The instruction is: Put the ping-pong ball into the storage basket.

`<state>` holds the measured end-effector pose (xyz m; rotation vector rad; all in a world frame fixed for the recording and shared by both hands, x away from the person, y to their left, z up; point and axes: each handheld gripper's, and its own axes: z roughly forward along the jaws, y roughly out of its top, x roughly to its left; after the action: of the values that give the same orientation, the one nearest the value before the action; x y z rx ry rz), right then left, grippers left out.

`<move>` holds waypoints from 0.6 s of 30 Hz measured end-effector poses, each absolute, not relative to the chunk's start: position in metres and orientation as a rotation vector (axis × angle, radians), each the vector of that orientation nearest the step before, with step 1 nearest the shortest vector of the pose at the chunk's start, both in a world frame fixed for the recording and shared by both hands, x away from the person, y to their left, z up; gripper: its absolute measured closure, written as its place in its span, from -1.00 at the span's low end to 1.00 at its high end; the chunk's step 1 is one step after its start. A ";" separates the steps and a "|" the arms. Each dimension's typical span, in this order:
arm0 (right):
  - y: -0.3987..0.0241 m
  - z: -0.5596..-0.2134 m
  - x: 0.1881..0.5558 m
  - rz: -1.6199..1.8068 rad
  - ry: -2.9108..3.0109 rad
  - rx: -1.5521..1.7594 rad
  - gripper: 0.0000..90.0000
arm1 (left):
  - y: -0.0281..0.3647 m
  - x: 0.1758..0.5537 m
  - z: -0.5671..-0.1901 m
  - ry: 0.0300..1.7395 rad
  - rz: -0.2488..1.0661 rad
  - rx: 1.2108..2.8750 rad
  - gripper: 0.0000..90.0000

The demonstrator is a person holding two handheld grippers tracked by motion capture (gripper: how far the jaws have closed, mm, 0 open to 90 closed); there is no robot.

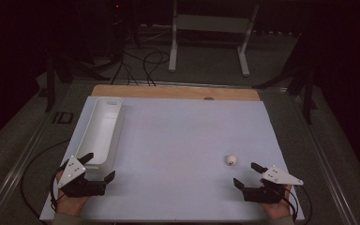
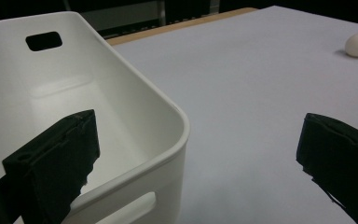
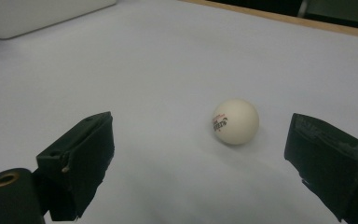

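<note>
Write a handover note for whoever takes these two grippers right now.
Left gripper: open, holds nothing, one jaw over the near end of the white bin.
Right gripper: open, holds nothing, aimed at the white ball, which lies just ahead of its jaws and apart from them.
Ball rests on the white table sheet, near right; bin stands along the left edge and looks empty.
Done: nothing gripped yet.
Left: probably close on the ball and carry it to the bin.

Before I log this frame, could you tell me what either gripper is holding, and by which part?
Nothing is held: the right gripper stands open short of the ball, the left gripper open by the bin.
</note>
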<state>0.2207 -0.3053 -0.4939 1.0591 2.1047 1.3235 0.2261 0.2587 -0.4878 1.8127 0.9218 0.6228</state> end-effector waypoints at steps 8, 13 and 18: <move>-0.306 -0.492 0.222 1.305 2.108 1.077 -0.83 | 0.258 0.227 -0.488 0.926 0.620 1.814 -1.00; -0.305 -0.486 0.222 1.286 2.113 1.089 -0.83 | 0.259 0.227 -0.487 0.929 0.617 1.816 -1.00; -0.306 -0.481 0.224 1.281 2.108 1.108 -0.82 | 0.259 0.227 -0.487 0.929 0.616 1.814 -1.00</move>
<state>0.2236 -0.3056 -0.4806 1.1081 2.1075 1.2814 0.2271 0.2586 -0.4875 1.8138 0.9295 0.6156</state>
